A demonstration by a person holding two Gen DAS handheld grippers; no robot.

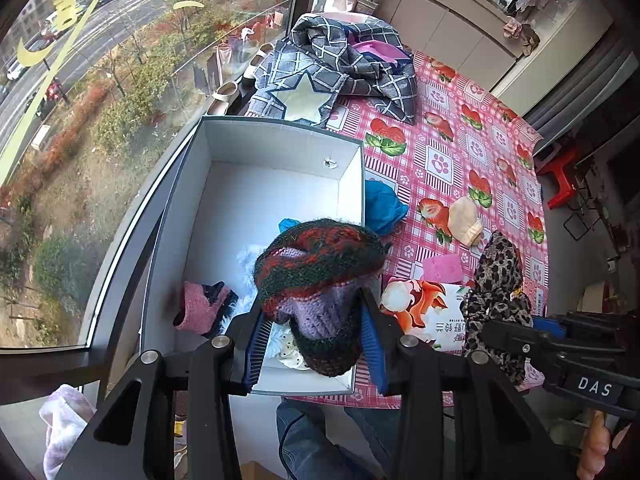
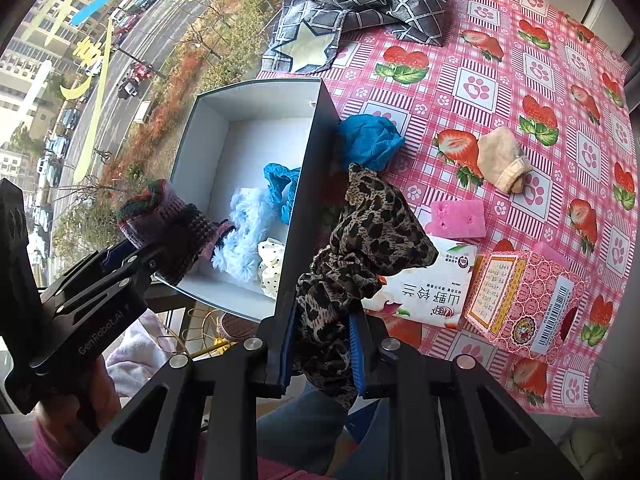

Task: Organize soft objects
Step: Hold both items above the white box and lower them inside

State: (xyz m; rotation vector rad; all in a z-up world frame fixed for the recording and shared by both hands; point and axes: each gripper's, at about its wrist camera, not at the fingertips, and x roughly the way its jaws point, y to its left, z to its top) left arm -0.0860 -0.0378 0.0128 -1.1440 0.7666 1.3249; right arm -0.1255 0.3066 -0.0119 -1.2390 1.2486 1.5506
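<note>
Left gripper (image 1: pixel 316 344) nearest, jaws narrowed and clamped on a red-green-purple knit hat (image 1: pixel 320 268) held over the near end of the box. Right gripper (image 2: pixel 322 350) clamps a leopard-print scarf (image 2: pixel 352 240), jaws almost closed, held just outside the box's right wall above the table.

Surface: table under a pink strawberry and paw-print tablecloth (image 2: pixel 500 92), pushed against a big window (image 1: pixel 80 100) overlooking a street and trees. Cabinets (image 1: pixel 452 28) behind, red stool (image 1: pixel 562 176) on the floor at right.

White-lined open cardboard box (image 1: pixel 276 136) at the table's window edge holds a pink knit item (image 1: pixel 202 308), light-blue fluffy piece (image 2: pixel 244 228), white polka-dot fabric (image 2: pixel 270 264), blue cloth (image 2: pixel 282 188).

On the tablecloth: blue crumpled cloth (image 2: pixel 370 140) touching the box, beige mitt (image 2: pixel 500 160), pink sponge (image 2: pixel 458 218), tissue pack (image 2: pixel 424 296), pink printed carton (image 2: pixel 524 304), grey plaid star garment (image 1: pixel 332 72) far end.
</note>
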